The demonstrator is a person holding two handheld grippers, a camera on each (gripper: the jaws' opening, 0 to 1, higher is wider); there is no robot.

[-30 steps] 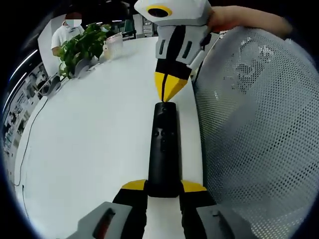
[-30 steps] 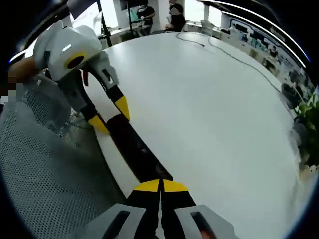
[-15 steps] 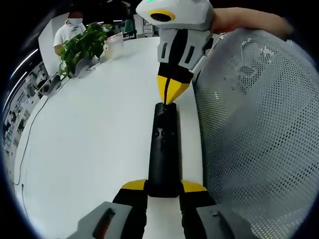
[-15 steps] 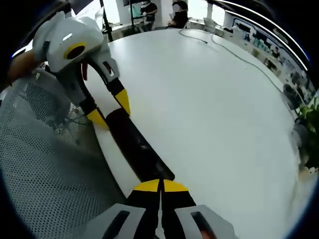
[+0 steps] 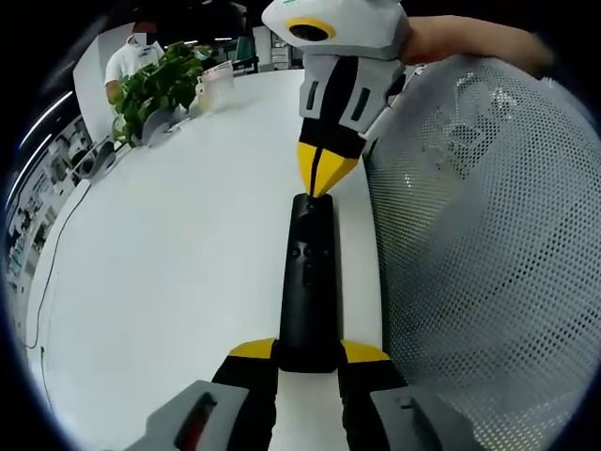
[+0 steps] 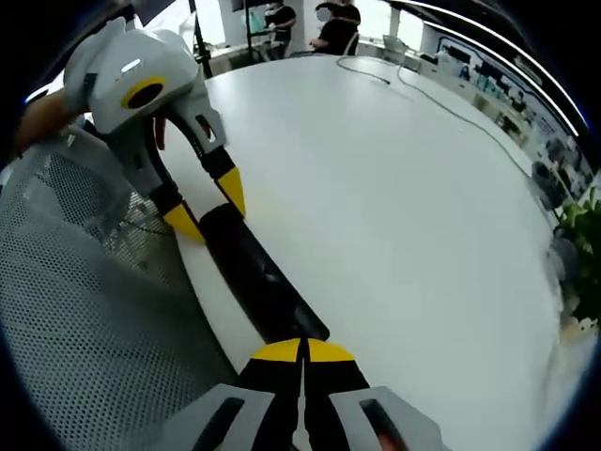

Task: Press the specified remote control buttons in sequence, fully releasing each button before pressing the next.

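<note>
Left claw (image 5: 308,349) grips the remote (image 5: 307,282) at its near end, by the desk (image 5: 169,263) edge. Right claw (image 6: 302,349) closed, empty, tips over far end. I judge the remote rigid, light, slippery; hold sides.

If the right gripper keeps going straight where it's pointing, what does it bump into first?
Probably the black remote: the right gripper, fingers shut, points along it from its near end. Farther on, the left gripper holds the remote's other end.

text: none legible | remote control (image 5: 307,282): button marks too small (unreadable)
</note>
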